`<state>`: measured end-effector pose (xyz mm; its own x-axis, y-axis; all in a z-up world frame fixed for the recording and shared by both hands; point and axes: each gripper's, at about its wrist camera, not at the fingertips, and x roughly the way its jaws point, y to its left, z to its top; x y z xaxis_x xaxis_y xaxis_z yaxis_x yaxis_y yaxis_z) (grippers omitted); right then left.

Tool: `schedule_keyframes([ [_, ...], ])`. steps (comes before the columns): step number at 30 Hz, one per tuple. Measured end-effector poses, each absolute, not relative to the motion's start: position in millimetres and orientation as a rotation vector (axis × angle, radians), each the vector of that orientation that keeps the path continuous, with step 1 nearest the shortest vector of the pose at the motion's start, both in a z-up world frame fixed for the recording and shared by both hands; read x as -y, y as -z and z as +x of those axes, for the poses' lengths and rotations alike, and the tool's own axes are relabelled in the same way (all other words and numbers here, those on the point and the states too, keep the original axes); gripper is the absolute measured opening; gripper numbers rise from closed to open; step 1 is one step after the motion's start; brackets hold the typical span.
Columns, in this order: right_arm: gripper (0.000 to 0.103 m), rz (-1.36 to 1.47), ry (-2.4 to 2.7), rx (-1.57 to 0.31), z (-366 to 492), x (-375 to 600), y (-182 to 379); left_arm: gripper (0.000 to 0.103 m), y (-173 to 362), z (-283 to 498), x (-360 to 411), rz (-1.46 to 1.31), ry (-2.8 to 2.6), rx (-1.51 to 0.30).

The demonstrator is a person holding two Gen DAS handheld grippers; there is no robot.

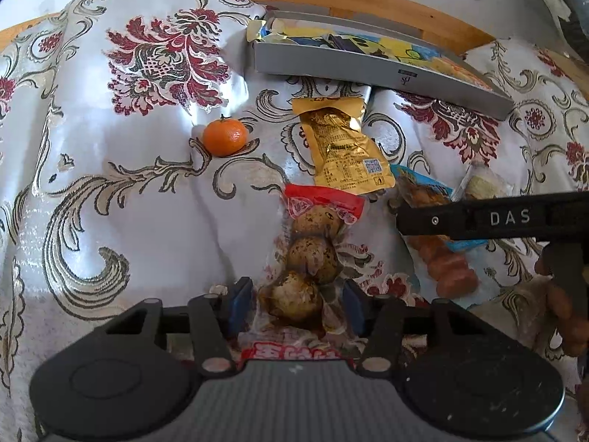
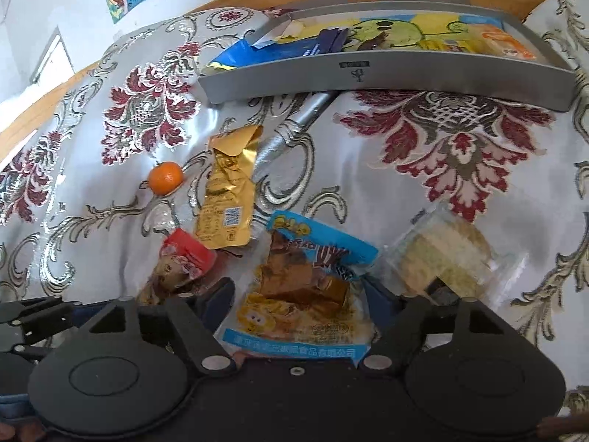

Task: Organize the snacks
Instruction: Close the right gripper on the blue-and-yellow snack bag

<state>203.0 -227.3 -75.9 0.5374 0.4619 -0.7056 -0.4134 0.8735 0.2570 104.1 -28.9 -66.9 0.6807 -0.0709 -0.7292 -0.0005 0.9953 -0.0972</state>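
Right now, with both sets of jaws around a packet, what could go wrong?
The left gripper straddles the egg packet at its bulging eggs, so closing may crush them. The right gripper frames the blue packet, whose slick film could slip. The two grippers work close together and might collide on the way to the grey tray.

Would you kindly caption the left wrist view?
Left gripper straddles an egg packet, with a tangerine and grey tray beyond.
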Motion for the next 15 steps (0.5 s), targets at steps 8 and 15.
schedule_keyframes([
  [8, 0.078, 0.088, -0.523, -0.859, 202.5, 231.0, 79.0, 0.052, 65.5, 104.2, 25.7, -0.130, 0.040, -0.823],
  [15, 0.065, 0.015, -0.503, -0.818, 193.9, 221.5, 79.1, 0.048, 62.4, 103.3, 22.2, -0.175, 0.050, -0.831],
])
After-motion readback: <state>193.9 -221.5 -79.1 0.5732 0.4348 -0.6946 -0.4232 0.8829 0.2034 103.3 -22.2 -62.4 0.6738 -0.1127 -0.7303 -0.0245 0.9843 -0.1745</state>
